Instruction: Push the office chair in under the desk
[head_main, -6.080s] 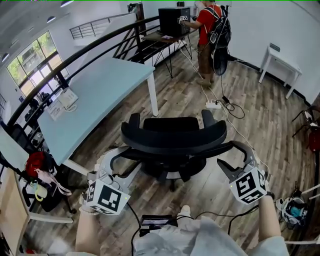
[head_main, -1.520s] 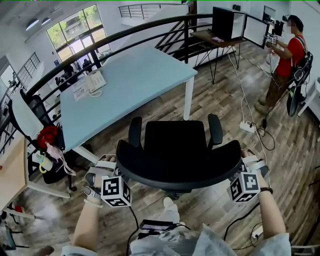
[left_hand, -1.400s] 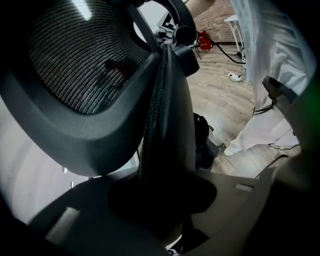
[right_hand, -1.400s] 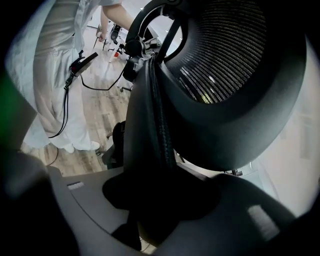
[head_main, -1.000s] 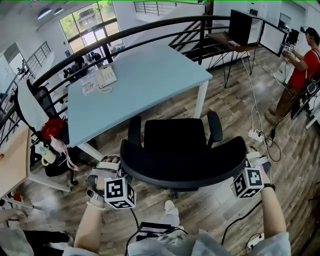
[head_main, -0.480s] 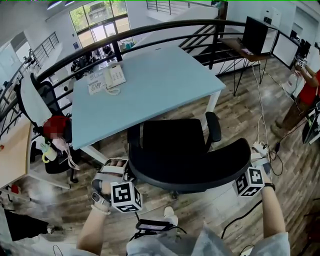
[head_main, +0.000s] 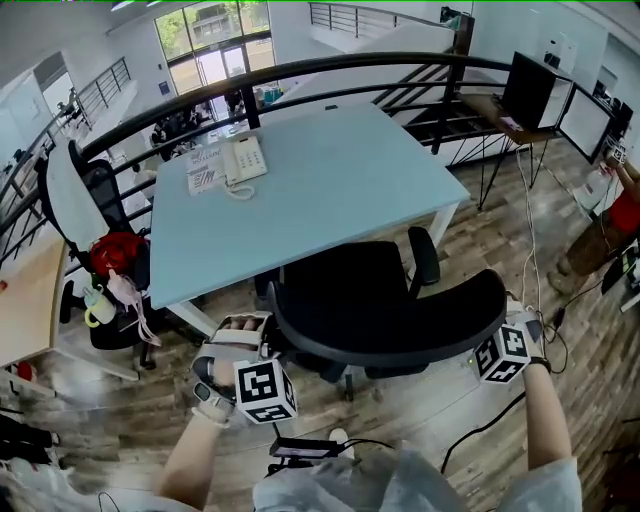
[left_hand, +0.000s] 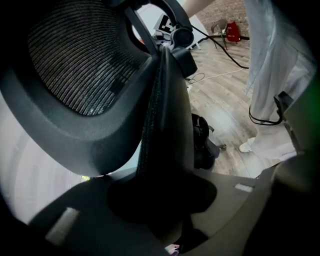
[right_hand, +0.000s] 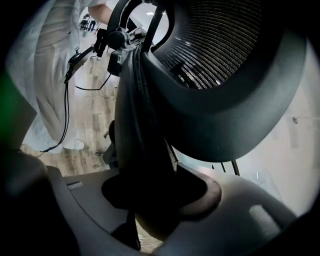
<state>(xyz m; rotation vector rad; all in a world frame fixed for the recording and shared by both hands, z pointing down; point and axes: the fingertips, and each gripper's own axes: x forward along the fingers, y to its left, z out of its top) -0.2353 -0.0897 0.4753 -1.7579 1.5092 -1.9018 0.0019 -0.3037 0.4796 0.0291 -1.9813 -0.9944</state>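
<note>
The black office chair (head_main: 350, 285) stands at the near edge of the light blue desk (head_main: 320, 180), its seat front just at the desk edge and its armrests outside it. My left gripper (head_main: 268, 340) is shut on the left edge of the curved mesh backrest (head_main: 400, 330). My right gripper (head_main: 502, 322) is shut on the right edge. In the left gripper view the backrest's rim (left_hand: 160, 120) runs down between the jaws of the left gripper (left_hand: 160, 200). The right gripper view shows the rim (right_hand: 142, 115) pinched in the right gripper (right_hand: 155, 200).
A telephone (head_main: 245, 158) and papers (head_main: 205, 178) lie on the desk's far left. Another chair (head_main: 65, 195) and a red bag (head_main: 115, 252) stand at the left. Cables (head_main: 530, 265) run over the wooden floor at the right, near a person in red (head_main: 625, 205). A black railing (head_main: 300, 75) runs behind the desk.
The chair has rolled forward toward the desk, its seat front now reaching the desk edge. Both grippers kept their hold on the backrest and moved along with it.
</note>
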